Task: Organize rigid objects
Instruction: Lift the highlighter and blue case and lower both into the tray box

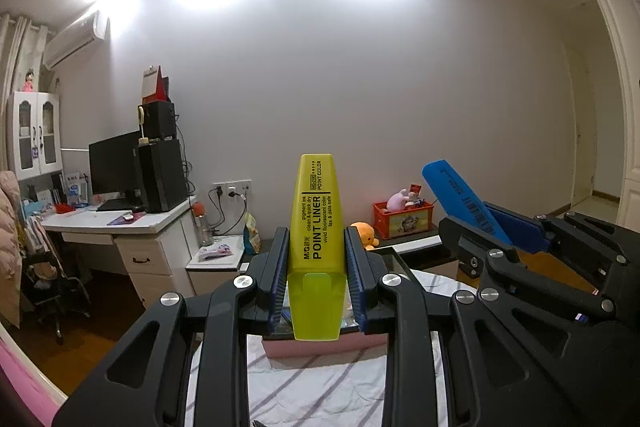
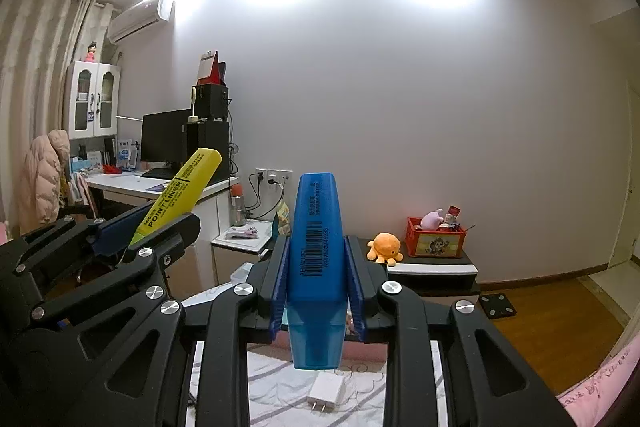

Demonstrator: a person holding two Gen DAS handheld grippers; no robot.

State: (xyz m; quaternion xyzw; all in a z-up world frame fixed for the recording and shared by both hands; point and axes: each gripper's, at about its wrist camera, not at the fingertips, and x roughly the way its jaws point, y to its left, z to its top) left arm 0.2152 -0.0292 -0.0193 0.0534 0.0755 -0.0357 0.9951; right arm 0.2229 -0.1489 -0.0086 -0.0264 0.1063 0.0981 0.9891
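Left wrist view: left gripper point(image 1: 316, 267) clamps the yellow highlighter point(image 1: 316, 227) between its fingers; right gripper point(image 2: 316, 279) clamps the blue highlighter point(image 2: 316, 247). Keep both upright while lowering.

The left gripper point(image 1: 316, 263) holds a highlighter point(image 1: 316, 227) just left of the right gripper point(image 2: 316, 267) with its marker point(image 2: 316, 247), a charger plug point(image 2: 326, 389) lies below the marker, and the desk point(image 2: 132, 185) stands far behind, left.
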